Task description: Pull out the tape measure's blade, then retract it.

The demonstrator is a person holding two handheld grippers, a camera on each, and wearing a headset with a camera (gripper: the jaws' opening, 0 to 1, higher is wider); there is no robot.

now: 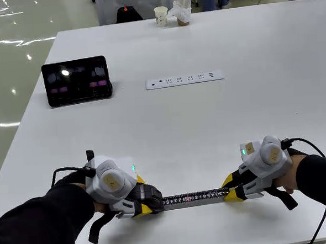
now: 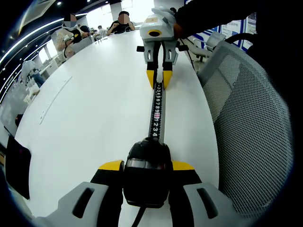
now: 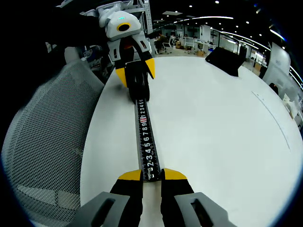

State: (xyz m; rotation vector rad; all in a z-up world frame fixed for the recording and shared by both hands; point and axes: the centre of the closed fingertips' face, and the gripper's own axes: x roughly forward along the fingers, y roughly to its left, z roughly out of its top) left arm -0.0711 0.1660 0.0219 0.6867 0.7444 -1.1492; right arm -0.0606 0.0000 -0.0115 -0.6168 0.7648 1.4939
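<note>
The black tape measure case (image 1: 149, 197) lies low over the white table near its front edge, with my left gripper (image 1: 142, 201) shut on it; the case (image 2: 147, 170) sits between yellow-tipped jaws. Its blade (image 1: 194, 197) runs out to the right, black with white numbers. My right gripper (image 1: 229, 187) is shut on the blade's end (image 3: 150, 174). In the right gripper view the blade (image 3: 144, 137) stretches away to the case (image 3: 138, 78) held by the left gripper. In the left gripper view the blade (image 2: 156, 111) reaches the right gripper (image 2: 159, 78).
A black tablet (image 1: 76, 80) stands at the back left and a white power strip (image 1: 184, 79) lies mid-table. Paper and plastic cups (image 1: 174, 13) stand at the far edge. A mesh chair (image 2: 246, 123) is beside the table; people sit at the far end.
</note>
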